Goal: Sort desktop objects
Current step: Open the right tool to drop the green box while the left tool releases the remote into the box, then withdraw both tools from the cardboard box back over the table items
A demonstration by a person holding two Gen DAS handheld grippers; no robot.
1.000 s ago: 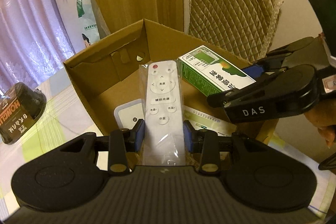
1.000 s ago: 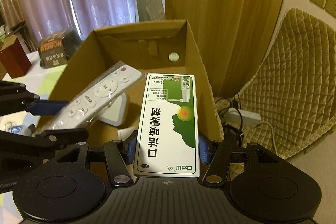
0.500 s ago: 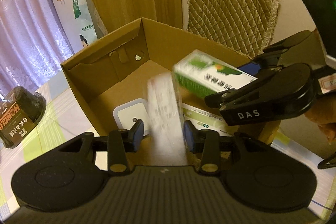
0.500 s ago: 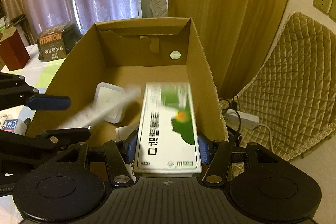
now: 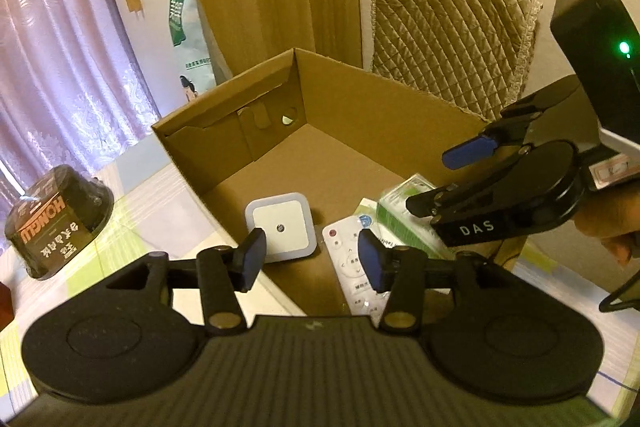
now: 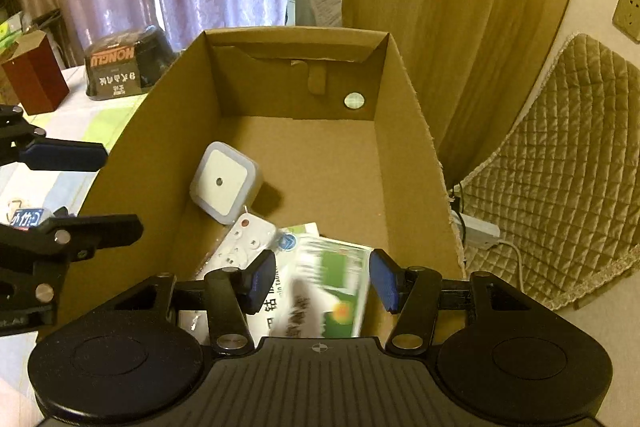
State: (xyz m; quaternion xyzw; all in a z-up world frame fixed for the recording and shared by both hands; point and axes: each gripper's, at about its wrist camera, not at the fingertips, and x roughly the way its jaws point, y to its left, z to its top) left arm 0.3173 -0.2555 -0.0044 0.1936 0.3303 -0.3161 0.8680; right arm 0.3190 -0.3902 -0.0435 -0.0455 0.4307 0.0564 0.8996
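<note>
Both wrist views look closely down into the same cardboard box (image 5: 360, 115), from opposite sides.

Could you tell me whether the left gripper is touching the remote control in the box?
Apart. The left wrist view shows the left gripper open above the remote control, which lies on the box floor.

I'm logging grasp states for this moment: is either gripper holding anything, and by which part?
Nothing is held. The left gripper and right gripper are both open; the remote and green box are in the cardboard box.
</note>
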